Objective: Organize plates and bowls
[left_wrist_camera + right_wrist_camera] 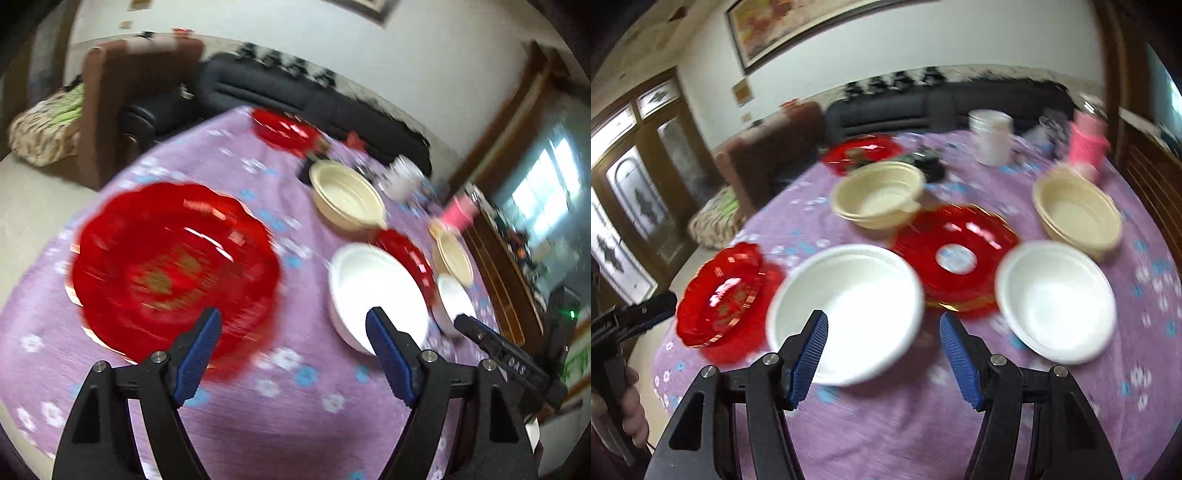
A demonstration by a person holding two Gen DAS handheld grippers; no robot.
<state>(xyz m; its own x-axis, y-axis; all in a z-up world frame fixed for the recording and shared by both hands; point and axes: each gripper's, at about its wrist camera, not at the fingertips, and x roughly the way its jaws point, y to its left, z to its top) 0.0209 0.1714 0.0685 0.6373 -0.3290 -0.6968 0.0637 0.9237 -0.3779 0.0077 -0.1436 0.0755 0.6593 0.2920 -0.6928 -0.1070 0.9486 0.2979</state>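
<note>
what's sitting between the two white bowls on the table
In the right wrist view, a red plate lies between the near white bowl and the other white bowl, set a little behind them.

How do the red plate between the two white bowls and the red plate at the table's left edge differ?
The middle red plate has a pale round patch at its centre; the left red plate shows gold decoration there instead. The middle one sits among the white bowls; the left one lies near the table edge. Both are red, scalloped and shiny.
</note>
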